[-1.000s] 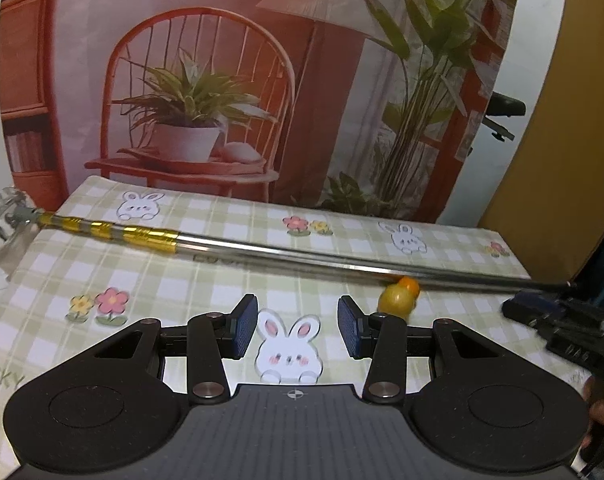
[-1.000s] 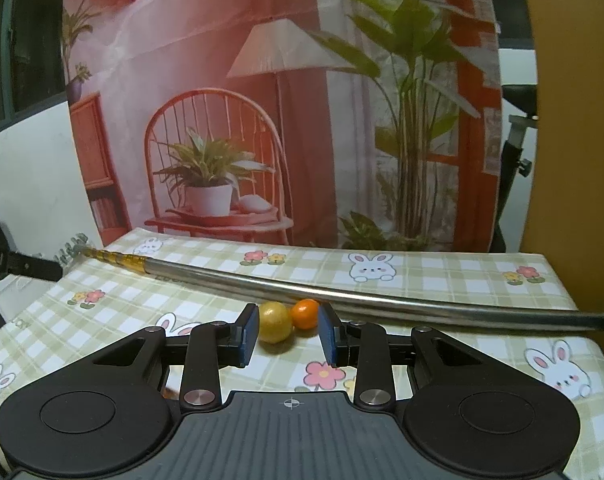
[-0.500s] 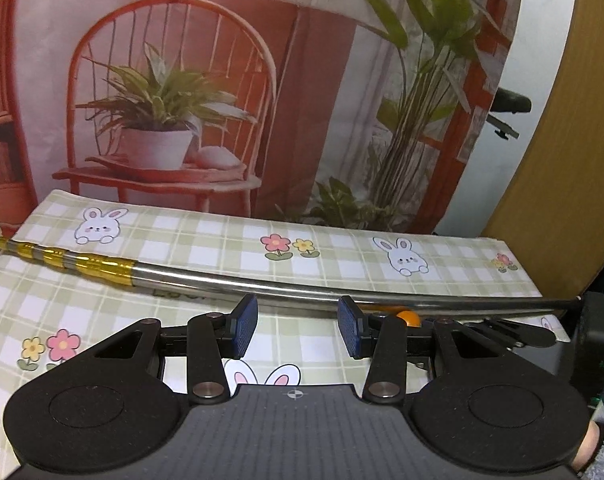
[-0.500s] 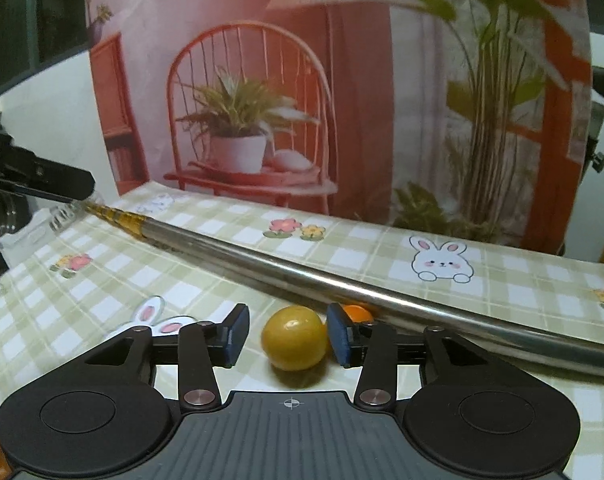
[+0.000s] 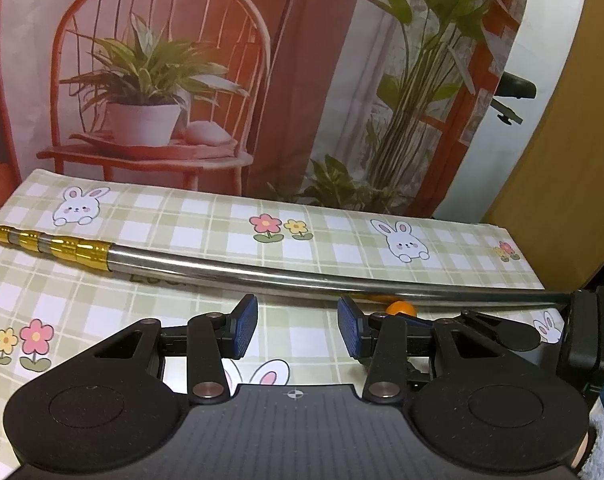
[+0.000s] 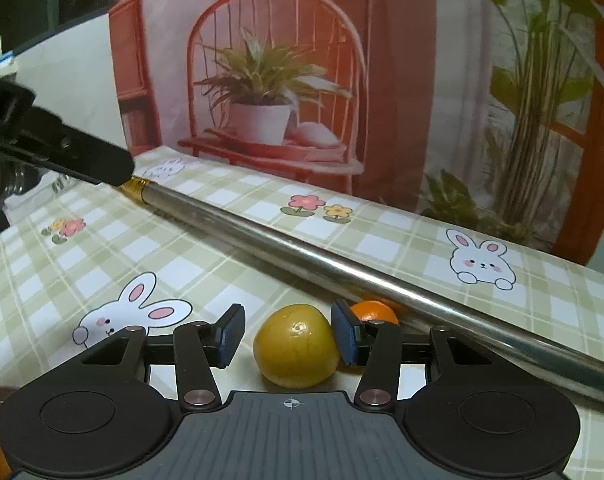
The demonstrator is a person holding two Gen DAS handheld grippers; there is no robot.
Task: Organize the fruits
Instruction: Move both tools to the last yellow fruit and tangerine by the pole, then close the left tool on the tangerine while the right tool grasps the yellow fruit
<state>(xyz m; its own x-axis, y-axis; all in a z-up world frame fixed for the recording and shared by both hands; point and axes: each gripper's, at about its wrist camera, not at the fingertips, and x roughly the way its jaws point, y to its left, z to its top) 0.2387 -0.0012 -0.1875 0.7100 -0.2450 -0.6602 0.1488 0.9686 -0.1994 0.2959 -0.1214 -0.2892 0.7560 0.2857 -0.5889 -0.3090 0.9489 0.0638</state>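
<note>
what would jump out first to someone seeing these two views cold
Probably the long metal pole lying diagonally across the bunny-print tablecloth. Next, the yellow-green fruit between the open fingers of the right tool, with a small orange fruit just behind it against the pole.

Looks to me like a staged home-style setup, prob. a data-collection room, not a real living room. I see a printed backdrop (image 5: 230,80) w/ a red chair, potted plant & lamp standing right behind the table. Table has a checked tablecloth (image 6: 262,216) w/ bunnies & flowers. Past the backdrop's edge: plain white wall (image 5: 541,60), wood panel (image 5: 573,152), & dark gear I can't ID.
</note>
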